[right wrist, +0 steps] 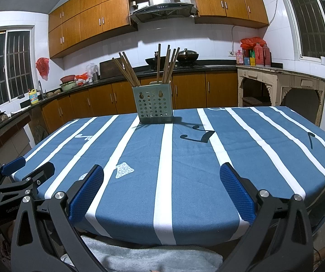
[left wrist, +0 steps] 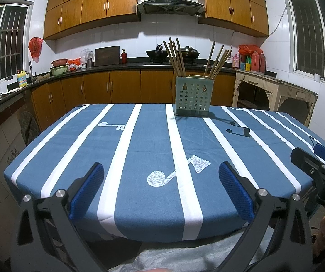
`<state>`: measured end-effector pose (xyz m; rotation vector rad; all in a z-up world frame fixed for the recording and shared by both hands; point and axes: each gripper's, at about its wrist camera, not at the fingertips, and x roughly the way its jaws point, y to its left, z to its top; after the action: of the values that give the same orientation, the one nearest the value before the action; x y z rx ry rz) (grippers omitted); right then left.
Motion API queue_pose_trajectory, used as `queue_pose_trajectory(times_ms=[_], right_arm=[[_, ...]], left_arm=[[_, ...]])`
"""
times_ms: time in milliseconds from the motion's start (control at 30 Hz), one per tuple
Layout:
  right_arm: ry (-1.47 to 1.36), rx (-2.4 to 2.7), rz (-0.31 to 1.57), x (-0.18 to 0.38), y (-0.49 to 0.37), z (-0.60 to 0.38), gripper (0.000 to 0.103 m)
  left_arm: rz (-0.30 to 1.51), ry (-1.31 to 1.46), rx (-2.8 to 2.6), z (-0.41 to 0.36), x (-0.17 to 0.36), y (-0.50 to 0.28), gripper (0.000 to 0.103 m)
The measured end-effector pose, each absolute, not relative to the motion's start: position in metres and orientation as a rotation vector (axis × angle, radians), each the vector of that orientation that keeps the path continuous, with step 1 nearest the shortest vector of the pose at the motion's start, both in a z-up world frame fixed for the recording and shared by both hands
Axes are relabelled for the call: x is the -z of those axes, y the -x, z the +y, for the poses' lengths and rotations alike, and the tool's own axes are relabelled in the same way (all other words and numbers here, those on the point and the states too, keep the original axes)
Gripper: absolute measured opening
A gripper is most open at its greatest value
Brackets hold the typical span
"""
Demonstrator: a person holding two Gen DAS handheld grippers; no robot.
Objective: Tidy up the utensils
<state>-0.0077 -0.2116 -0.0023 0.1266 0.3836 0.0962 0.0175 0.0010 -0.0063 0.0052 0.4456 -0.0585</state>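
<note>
A: Where the striped blue cloth covers the tabletop (left wrist: 139,149), what is seen of the left hand-held gripper (left wrist: 161,181)?

B: Its jaws are spread wide at the near edge of the tabletop, and nothing is held between the blue pads (left wrist: 87,188). Only cloth and a printed music note are seen in the gap.

A: And the right hand-held gripper (right wrist: 161,181)?

B: It is likewise held wide open and empty, low at the near edge. In the left wrist view it is glimpsed at the far right (left wrist: 316,163); in the right wrist view the left one is glimpsed at the far left (right wrist: 24,172). They are placed side by side.

A: Where is the utensil holder (left wrist: 194,96) found?

B: It is stood upright near the far edge of the tabletop, well apart from both hand-held grippers. From the left wrist it is seen ahead and slightly to the right; from the right wrist (right wrist: 154,102) it is seen ahead and slightly to the left. It is a pale green perforated box.

A: What is kept inside it?

B: Wooden chopsticks (left wrist: 176,56) are stood in it in two bunches, one leaned to the left and one to the right. No utensil is touched by either hand-held gripper.
</note>
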Motion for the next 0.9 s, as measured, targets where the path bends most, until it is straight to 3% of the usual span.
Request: queue_pose_trajectory(times_ms=[900], right_arm=[[-0.127,-0.096,0.385,0.0009,0.0077,-0.2115,0.101]], left_arm=[[0.451,-0.003,0.054,0.0046,0.0107,-0.0162,0.099]])
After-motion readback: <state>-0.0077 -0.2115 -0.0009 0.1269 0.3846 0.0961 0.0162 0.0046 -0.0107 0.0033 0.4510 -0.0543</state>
